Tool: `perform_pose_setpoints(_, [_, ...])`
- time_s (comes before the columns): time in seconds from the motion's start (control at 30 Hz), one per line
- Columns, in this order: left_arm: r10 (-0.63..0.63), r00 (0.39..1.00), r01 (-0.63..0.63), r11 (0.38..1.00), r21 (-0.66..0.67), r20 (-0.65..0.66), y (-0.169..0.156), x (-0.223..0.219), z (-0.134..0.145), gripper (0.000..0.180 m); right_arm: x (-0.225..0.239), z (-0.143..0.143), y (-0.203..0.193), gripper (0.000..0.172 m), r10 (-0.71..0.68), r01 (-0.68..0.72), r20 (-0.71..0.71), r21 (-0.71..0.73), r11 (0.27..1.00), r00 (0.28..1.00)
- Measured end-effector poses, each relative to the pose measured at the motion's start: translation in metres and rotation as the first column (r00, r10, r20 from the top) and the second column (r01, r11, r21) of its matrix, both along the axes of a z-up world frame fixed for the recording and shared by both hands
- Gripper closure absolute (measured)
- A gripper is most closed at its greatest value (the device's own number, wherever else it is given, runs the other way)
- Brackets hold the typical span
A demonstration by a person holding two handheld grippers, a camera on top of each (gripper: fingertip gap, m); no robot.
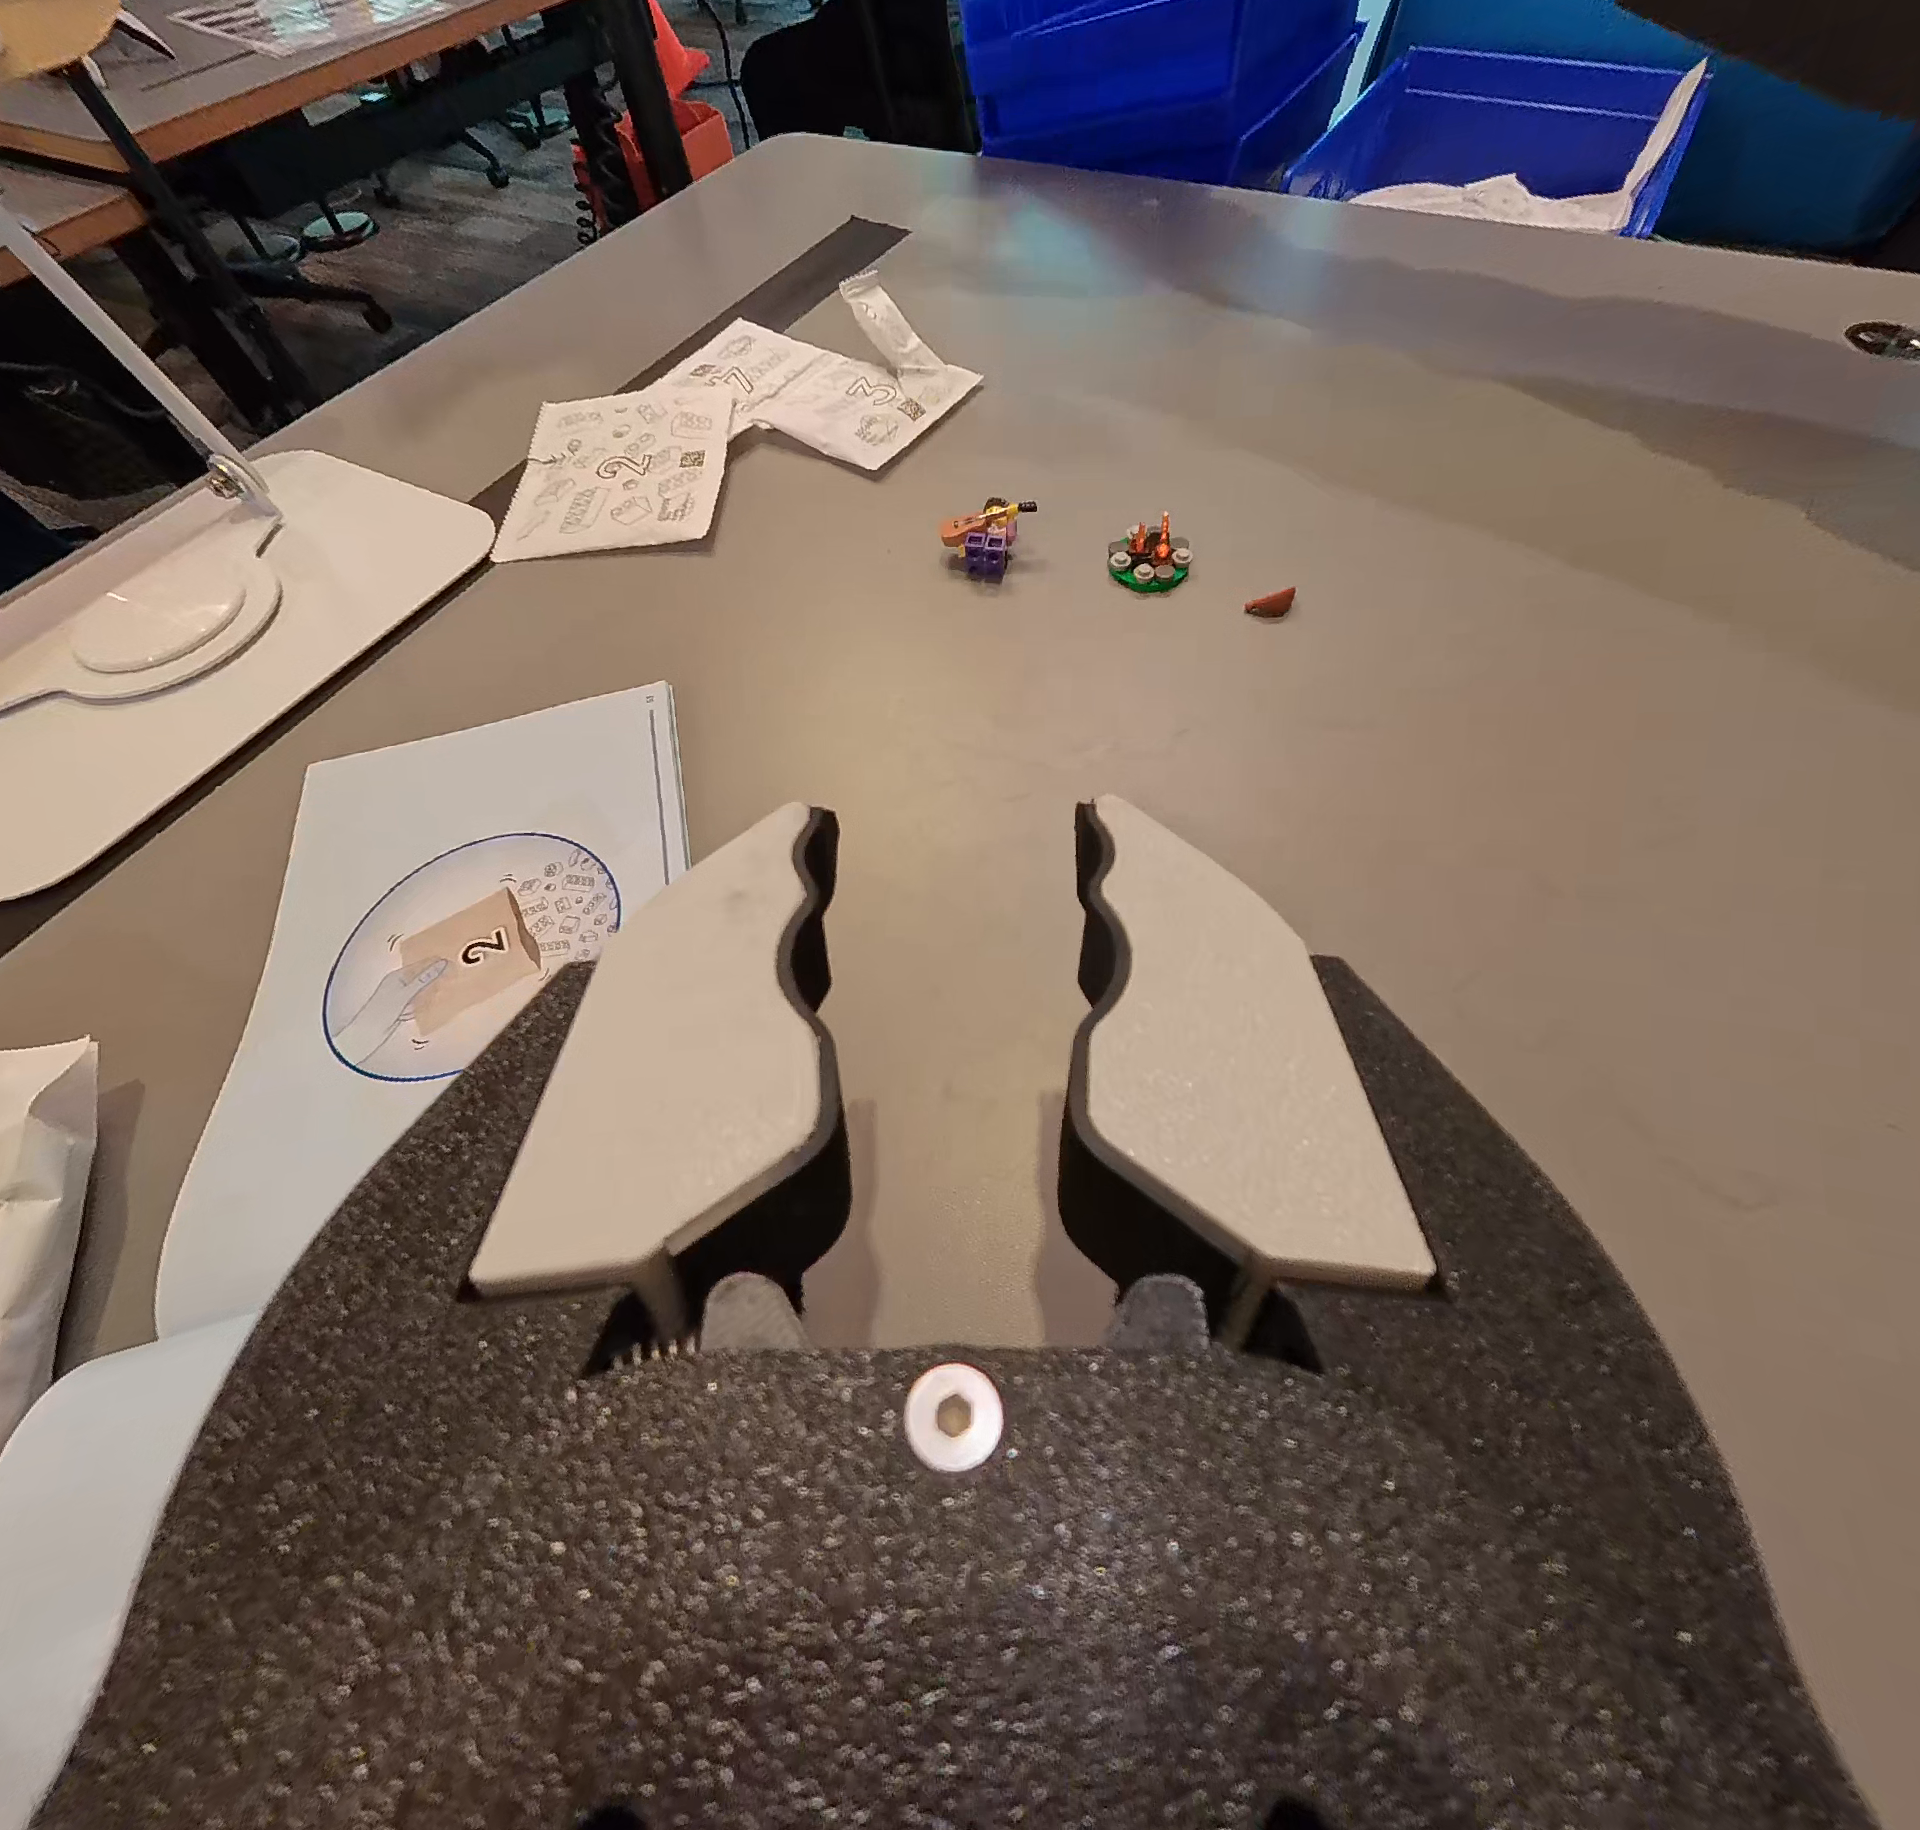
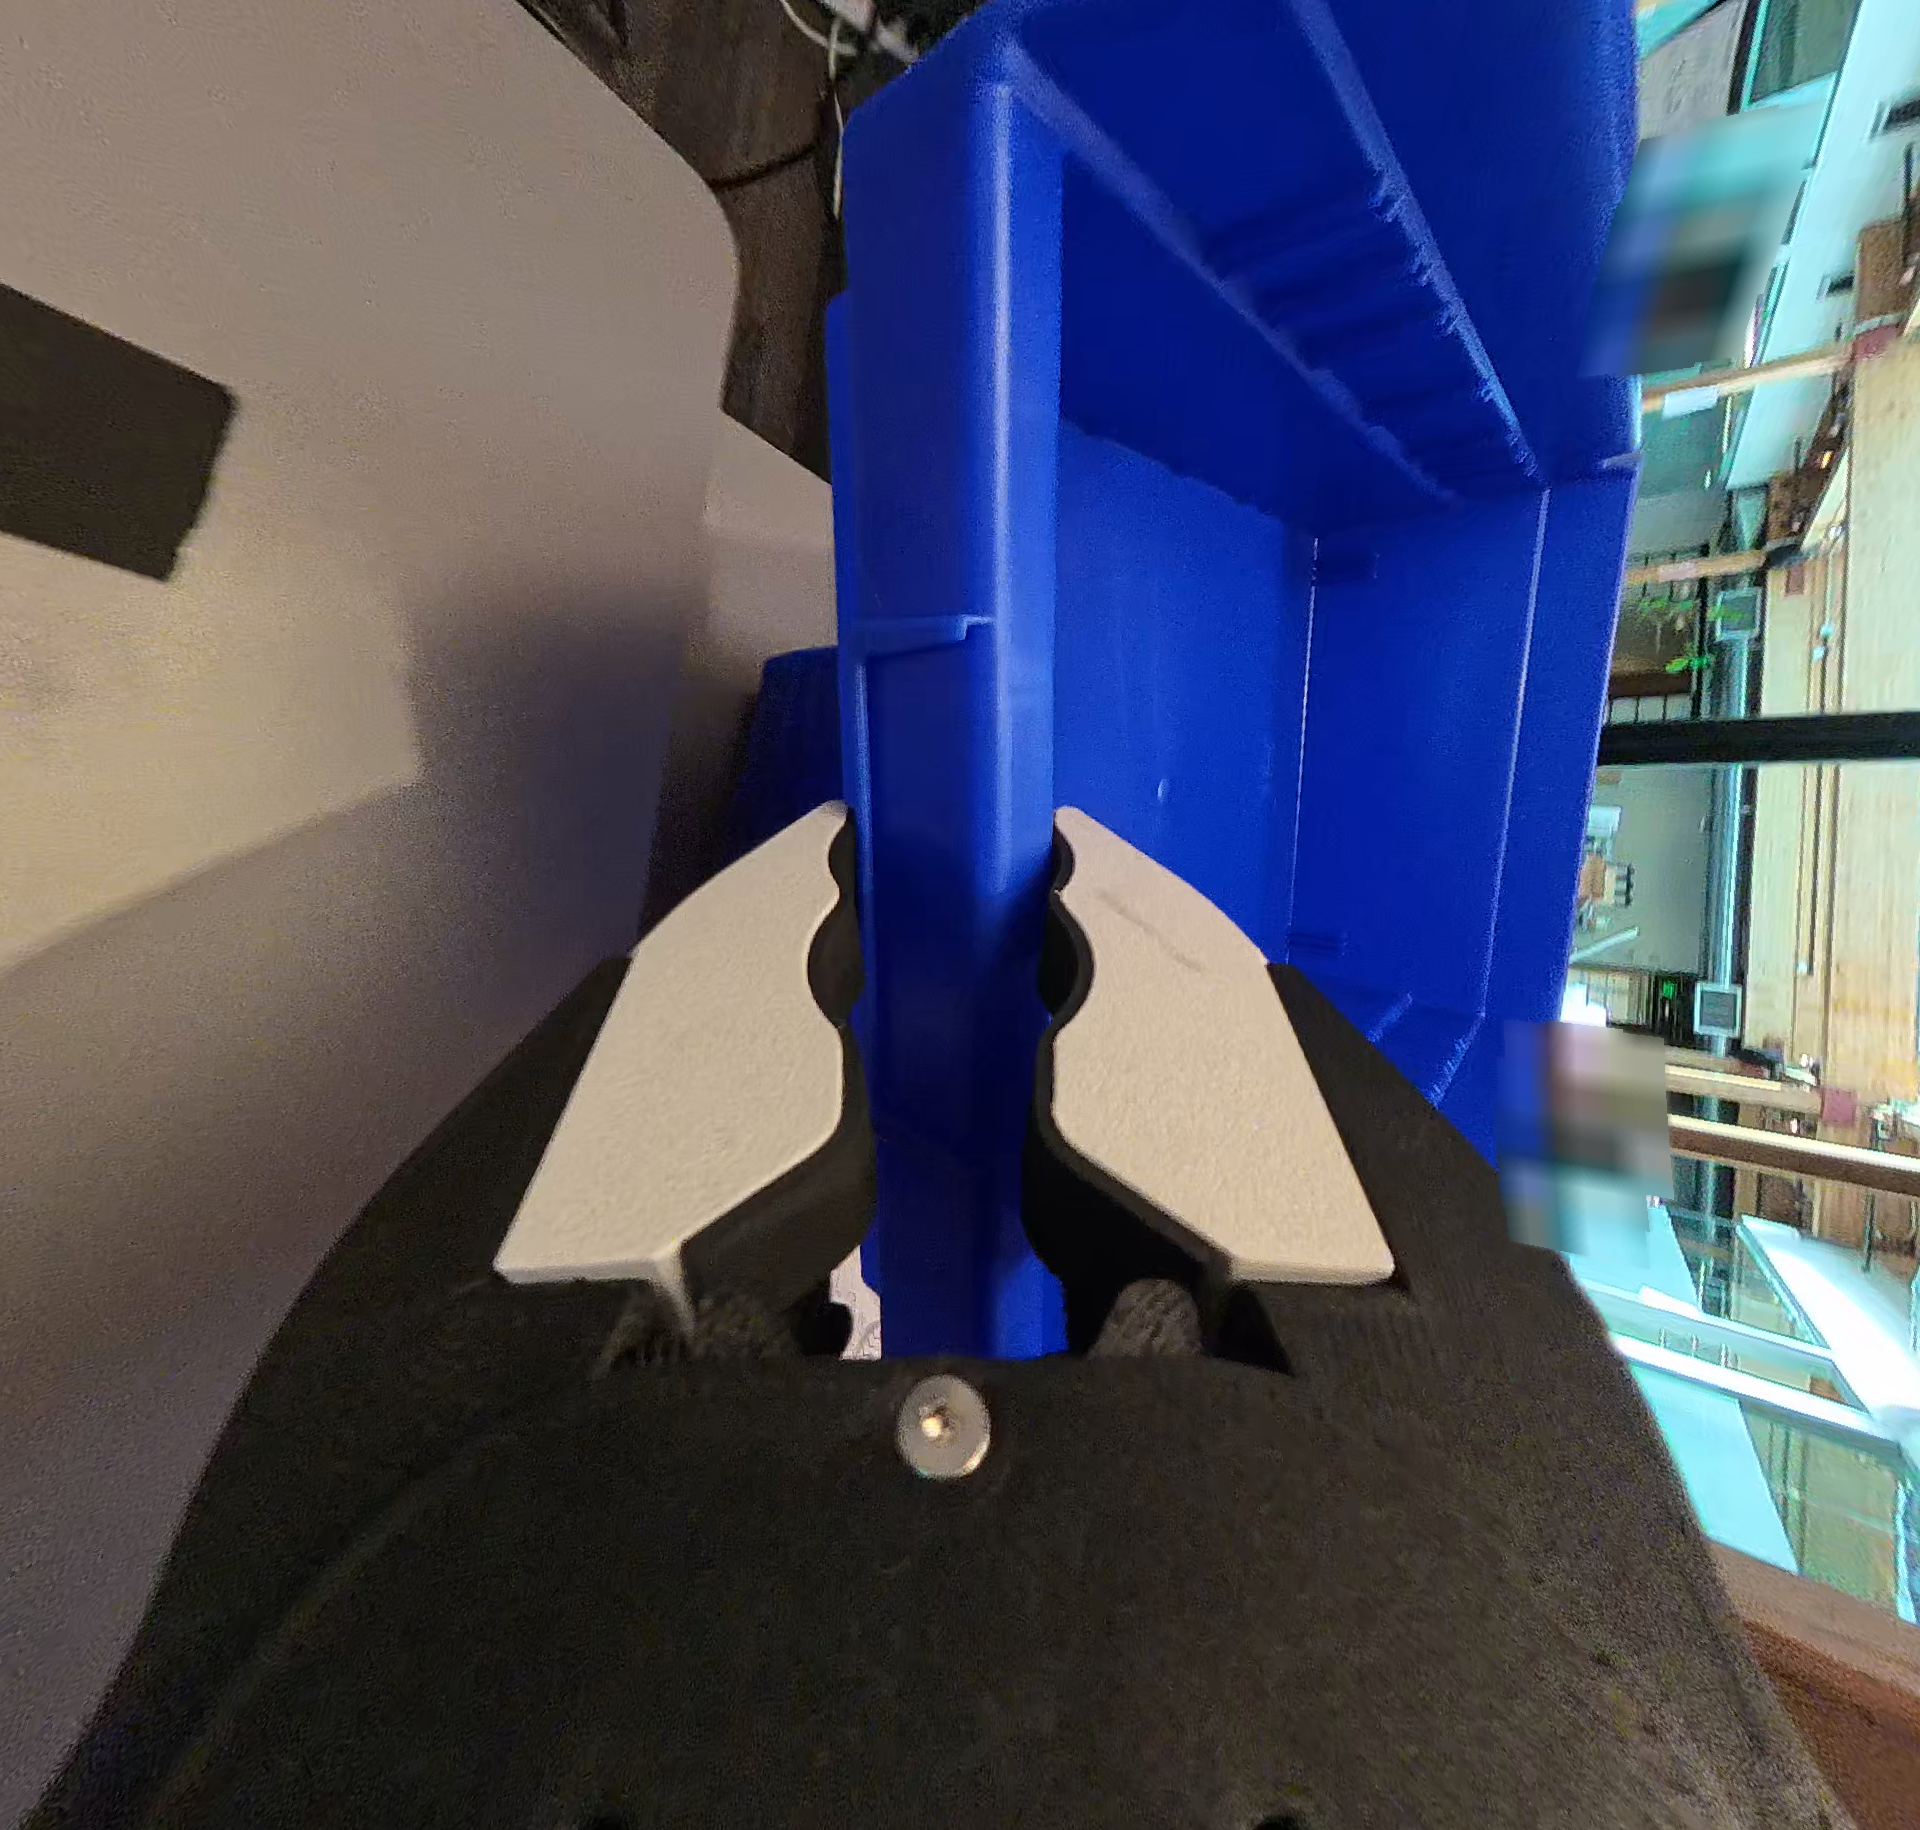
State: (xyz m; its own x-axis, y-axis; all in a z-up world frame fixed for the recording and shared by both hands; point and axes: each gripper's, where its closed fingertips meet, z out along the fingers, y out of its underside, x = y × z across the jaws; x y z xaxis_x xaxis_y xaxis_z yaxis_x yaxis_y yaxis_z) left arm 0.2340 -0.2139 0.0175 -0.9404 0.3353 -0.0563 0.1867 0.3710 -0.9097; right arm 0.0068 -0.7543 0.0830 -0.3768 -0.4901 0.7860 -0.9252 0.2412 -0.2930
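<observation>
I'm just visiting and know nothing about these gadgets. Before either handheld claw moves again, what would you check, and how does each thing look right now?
1. Right gripper jaws closed on the rim wall of the blue plastic storage bin: ok, both pads press the wall.
2. Left gripper free: ok, jaws apart with only bare grey tabletop between them.
3. Small purple brick figure with a guitar, green round brick campfire and loose brown piece: ok, well ahead of the left jaws.
4. White instruction booklet beside the left jaws: ok, untouched.
5. Whether the bin is lifted or resting: cannot tell.
</observation>
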Motion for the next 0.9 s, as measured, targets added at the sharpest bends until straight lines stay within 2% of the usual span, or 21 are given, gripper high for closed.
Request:
perform_pose_setpoints(0.13, [0.003, 1.0, -0.002, 1.0, 0.019, -0.01, -0.001, 0.003, -0.005, 0.136, -0.039, -0.019, -0.042, 0.141, -0.164, 0.168, -0.047, 0.086, 0.982, 0.985])
perform_pose_setpoints(0.27, [0.005, 0.999, -0.003, 0.999, 0.045, -0.049, -0.001, 0.004, -0.009, 0.136, -0.079, -0.04, -0.054, 0.138, -0.254, 0.289, -0.199, 0.172, 0.942, 0.947])
perform_pose_setpoints(0.4, [-0.001, 0.998, 0.005, 0.998, 0.061, -0.062, -0.001, 0.001, -0.012, 0.136, -0.092, -0.042, -0.067, 0.136, -0.275, 0.305, -0.173, 0.187, 0.934, 0.946])
perform_pose_setpoints(0.53, [-0.007, 0.999, 0.01, 0.998, 0.063, -0.047, -0.001, -0.001, -0.013, 0.136, -0.092, -0.051, -0.083, 0.13, -0.177, 0.211, -0.25, 0.117, 0.97, 0.952])
perform_pose_setpoints(0.63, [-0.001, 0.999, 0.003, 0.998, 0.058, -0.039, -0.001, 0.0, -0.013, 0.136, -0.087, -0.048, -0.093, 0.132, -0.153, 0.163, -0.208, 0.03, 0.986, 0.966])
perform_pose_setpoints(0.73, [0.009, 0.999, -0.007, 0.999, 0.053, -0.047, -0.002, 0.004, -0.012, 0.136, -0.085, -0.045, -0.098, 0.13, -0.156, 0.159, -0.151, 0.01, 0.987, 0.976])
perform_pose_setpoints(0.83, [0.011, 0.998, -0.008, 0.999, 0.053, -0.062, -0.002, 0.005, -0.013, 0.136, -0.075, -0.034, -0.104, 0.141, -0.156, 0.156, 0.05, 0.01, 0.988, 0.986])
perform_pose_setpoints(0.9, [0.008, 0.998, -0.005, 0.998, 0.057, -0.065, -0.002, 0.004, -0.013, 0.136, -0.074, -0.039, -0.105, 0.141, -0.193, 0.185, 0.148, 0.067, 0.981, 0.97])
